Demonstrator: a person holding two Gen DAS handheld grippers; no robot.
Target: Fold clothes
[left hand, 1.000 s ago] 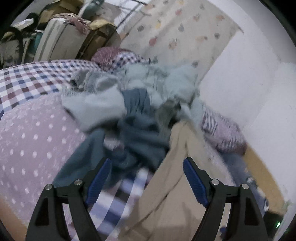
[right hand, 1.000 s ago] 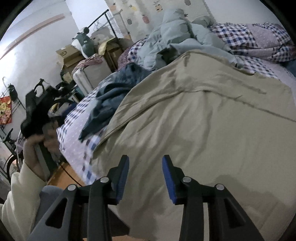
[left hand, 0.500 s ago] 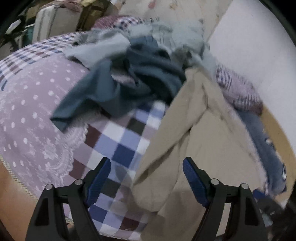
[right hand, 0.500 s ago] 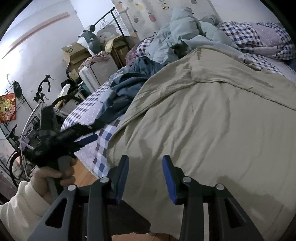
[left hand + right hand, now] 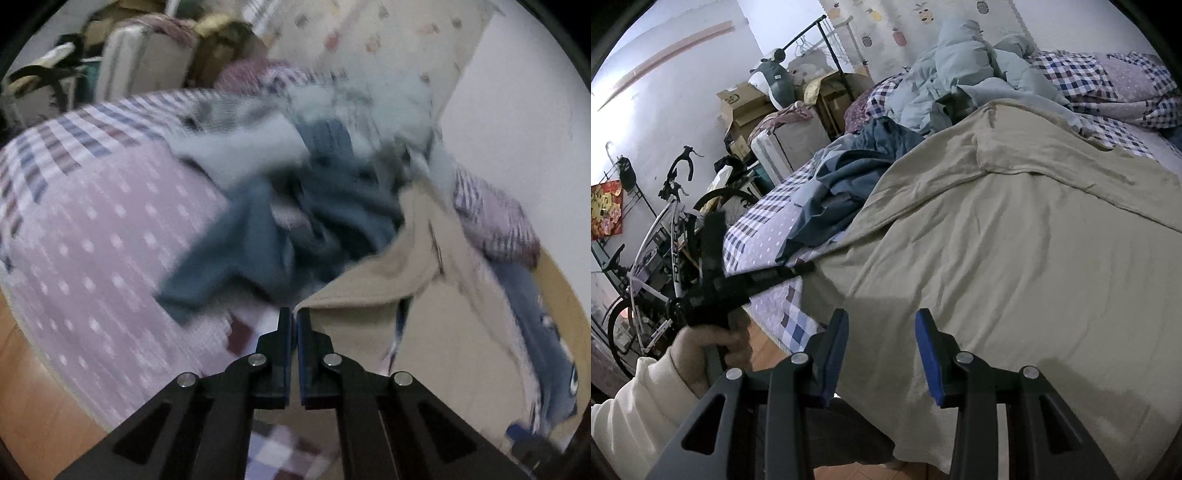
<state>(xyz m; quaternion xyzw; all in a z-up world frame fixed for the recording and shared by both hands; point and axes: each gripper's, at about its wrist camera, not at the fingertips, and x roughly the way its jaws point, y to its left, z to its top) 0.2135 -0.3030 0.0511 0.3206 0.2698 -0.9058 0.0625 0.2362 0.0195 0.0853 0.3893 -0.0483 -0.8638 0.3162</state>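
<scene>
left gripper (image 5: 290,314) snapped from spread to pinching the beige garment (image 5: 354,291) corner | right gripper (image 5: 881,334) stayed half spread, empty, above it | fold could begin

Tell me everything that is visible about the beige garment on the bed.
The beige garment is a large, soft, plain cloth, spread mostly flat with light wrinkles over the bed's near part; one fold crosses its far part. Its near edge hangs over the bedside. The left gripper is shut on its corner. A dark blue garment lies beside it.
</scene>
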